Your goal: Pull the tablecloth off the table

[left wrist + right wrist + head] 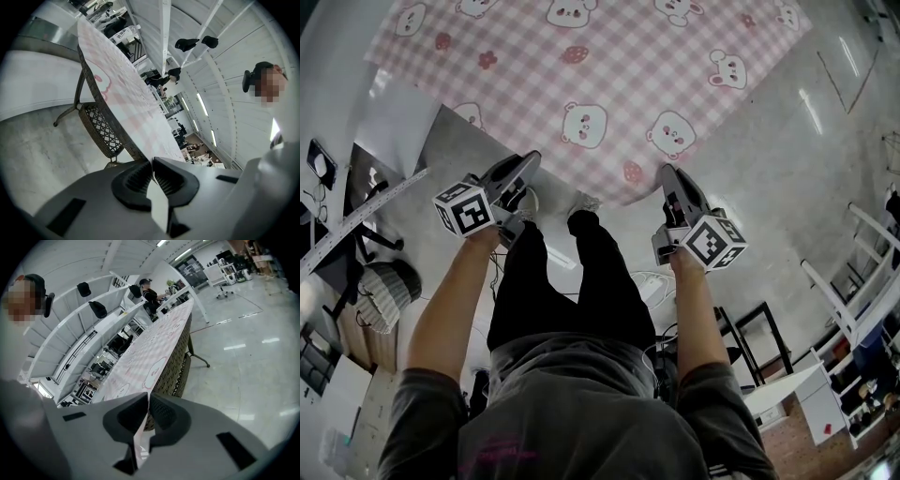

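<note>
Tablecloth point(609, 66) is lying spread over the wicker table point(101, 126), running toward 12 o'clock. Left gripper point(523, 167) and right gripper point(667, 174) are each pinching its 6 o'clock hem. Probably the pull step, calling for drawing both evenly toward 6 o'clock.

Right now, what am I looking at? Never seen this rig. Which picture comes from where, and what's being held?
There is no robot here. A person holds a two-jaw tool in each hand. The head view comes from a camera on their head, looking down past their arms. It shows the left gripper and right gripper at the near edge of a pink checked cloth with bears on it. The other two pictures come from cameras riding on each gripper. They show the cloth lying on a wicker table, and each gripper's jaws shut on the cloth's edge.
</note>
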